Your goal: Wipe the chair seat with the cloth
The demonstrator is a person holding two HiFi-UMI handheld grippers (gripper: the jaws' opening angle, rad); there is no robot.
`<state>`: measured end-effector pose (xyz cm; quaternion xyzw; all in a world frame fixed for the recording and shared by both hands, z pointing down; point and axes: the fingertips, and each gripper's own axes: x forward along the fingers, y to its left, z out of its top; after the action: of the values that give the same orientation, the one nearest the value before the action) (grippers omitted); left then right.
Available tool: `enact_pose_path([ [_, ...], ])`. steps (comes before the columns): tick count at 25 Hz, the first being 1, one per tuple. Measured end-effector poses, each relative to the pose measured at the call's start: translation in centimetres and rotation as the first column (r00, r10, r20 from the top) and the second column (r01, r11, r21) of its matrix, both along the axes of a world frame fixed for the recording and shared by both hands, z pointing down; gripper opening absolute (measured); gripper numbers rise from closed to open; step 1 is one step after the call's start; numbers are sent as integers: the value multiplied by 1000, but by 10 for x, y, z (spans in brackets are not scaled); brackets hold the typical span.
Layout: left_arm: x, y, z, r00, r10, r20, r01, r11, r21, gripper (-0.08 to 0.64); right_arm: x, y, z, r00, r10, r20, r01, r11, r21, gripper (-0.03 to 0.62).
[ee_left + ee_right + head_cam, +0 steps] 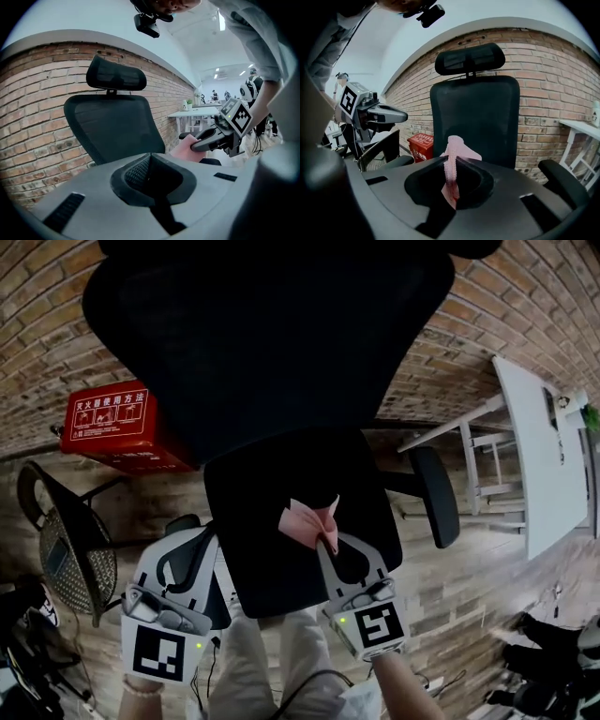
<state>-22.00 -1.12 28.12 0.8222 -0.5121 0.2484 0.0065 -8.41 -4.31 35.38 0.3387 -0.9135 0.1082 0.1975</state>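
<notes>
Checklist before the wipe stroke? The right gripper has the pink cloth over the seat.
1. Cloth held by the right gripper: ok, shut on it.
2. Cloth over the chair seat: ok, above its middle in the head view.
3. Cloth in contact with the seat: cannot tell.
4. Left gripper out of the wipe path: ok, shut on nothing, off the seat's left edge.
5. Seat free of other things: ok, as far as it shows.
</notes>
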Motion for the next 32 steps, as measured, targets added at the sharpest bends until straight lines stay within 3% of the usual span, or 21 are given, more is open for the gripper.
enact_pose_path([
  [15,-80,2,70,989,-146,-32,145,989,-40,18,-129,1,120,978,-207,13,207,976,-74,58],
  [27,-109,-7,107,965,-256,-55,251,964,-90,18,-206,-17,197,945,-321,60,326,937,-128,58],
  [32,-112,-11,115,954,-290,-73,282,954,-102,18,-220,-24,226,934,-354,46,357,922,-150,58],
])
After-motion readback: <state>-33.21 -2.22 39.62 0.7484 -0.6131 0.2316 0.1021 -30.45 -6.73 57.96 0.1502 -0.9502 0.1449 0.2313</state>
